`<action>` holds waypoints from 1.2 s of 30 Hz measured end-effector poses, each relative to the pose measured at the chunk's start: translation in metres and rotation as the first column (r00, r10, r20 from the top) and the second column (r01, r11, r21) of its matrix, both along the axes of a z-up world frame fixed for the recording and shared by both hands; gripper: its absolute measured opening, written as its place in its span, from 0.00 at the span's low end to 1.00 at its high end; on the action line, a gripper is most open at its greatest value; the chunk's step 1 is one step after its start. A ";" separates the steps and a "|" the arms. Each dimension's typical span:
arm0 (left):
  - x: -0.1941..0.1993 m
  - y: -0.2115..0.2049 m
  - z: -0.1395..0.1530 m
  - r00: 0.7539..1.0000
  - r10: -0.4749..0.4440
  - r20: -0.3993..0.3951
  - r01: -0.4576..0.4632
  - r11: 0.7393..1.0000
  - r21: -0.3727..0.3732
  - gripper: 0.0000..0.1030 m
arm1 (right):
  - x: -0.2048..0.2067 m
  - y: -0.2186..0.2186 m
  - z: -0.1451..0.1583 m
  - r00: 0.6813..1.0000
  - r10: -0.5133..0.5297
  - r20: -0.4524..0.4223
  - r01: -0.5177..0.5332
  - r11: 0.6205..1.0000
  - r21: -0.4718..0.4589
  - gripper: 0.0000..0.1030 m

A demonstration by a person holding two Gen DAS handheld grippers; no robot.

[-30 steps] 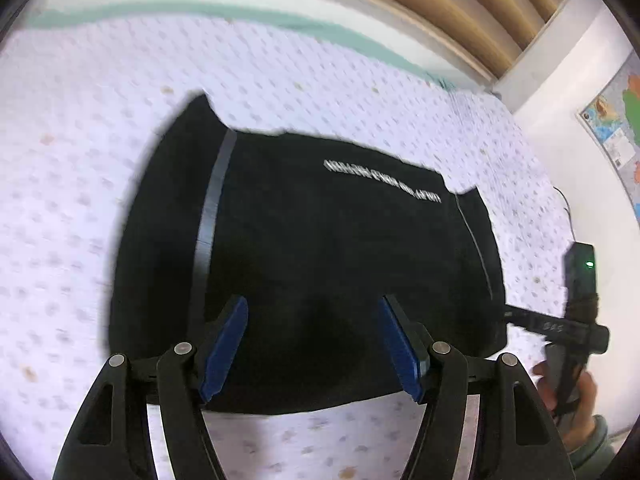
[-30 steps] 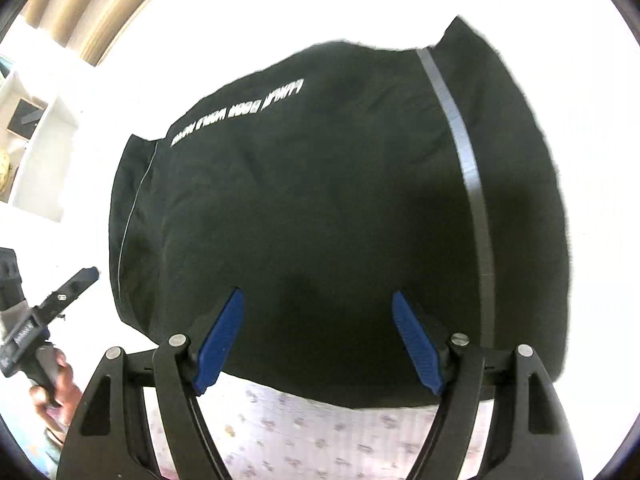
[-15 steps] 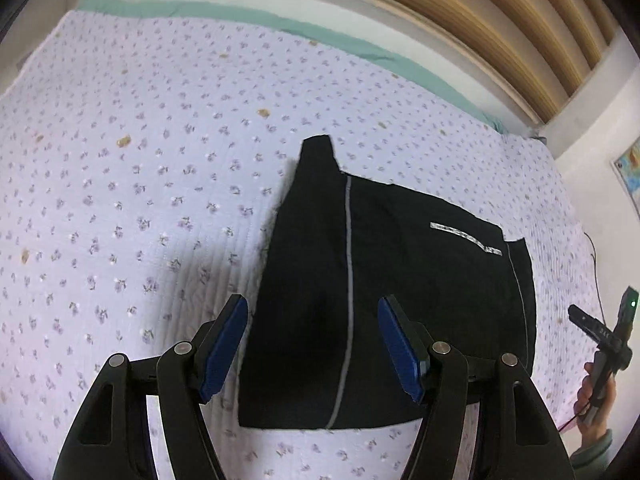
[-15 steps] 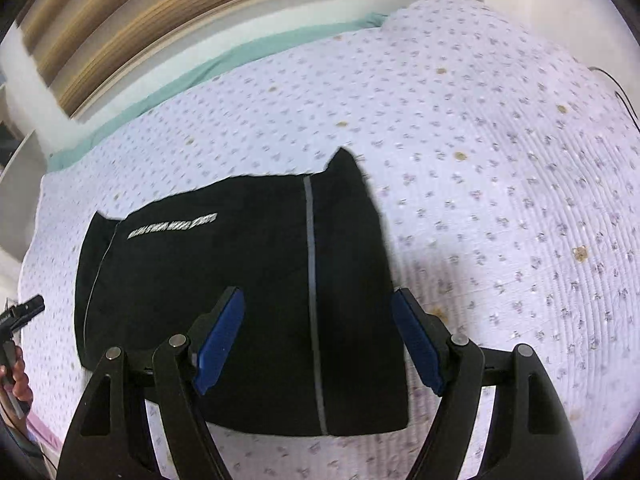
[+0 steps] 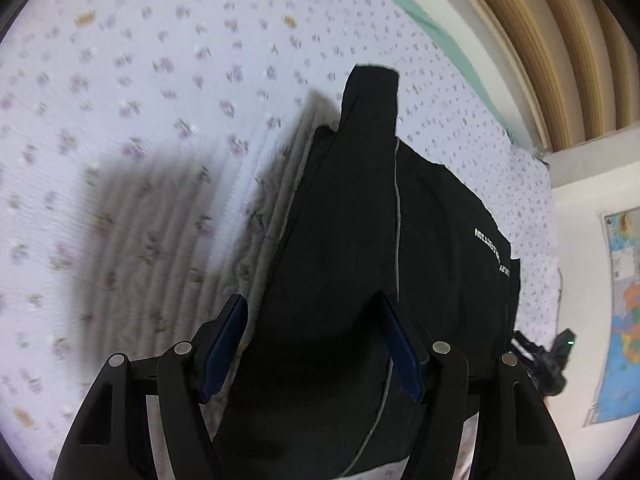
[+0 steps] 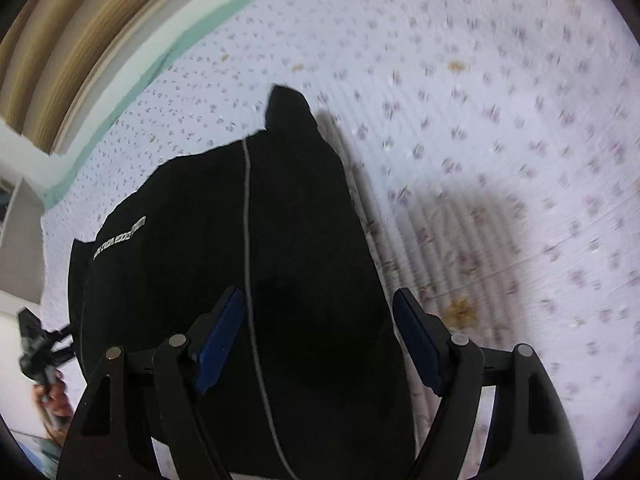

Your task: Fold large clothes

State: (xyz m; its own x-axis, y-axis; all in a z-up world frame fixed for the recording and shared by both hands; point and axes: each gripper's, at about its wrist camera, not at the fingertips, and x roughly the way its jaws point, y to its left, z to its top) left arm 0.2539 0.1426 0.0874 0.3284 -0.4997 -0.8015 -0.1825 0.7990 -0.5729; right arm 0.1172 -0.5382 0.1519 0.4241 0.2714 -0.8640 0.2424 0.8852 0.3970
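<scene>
Black folded clothing (image 5: 344, 264) is spread on the floral bed (image 5: 140, 120); both the left gripper (image 5: 312, 344) and right gripper (image 6: 320, 344) are held spread wide, apparently gripping nothing.

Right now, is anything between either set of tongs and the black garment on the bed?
Nothing visible. The black garment lies directly ahead of the open left tongs and the open right tongs, with only the floral bedspread around it.

Both wrist views close above garment (image 5: 340, 240)
</scene>
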 end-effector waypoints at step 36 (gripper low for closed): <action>0.038 -0.050 -0.051 0.996 -0.091 0.004 0.087 0.939 -0.333 0.42 | 0.046 0.037 -0.055 0.965 0.255 0.069 -0.263 0.915 0.306 0.52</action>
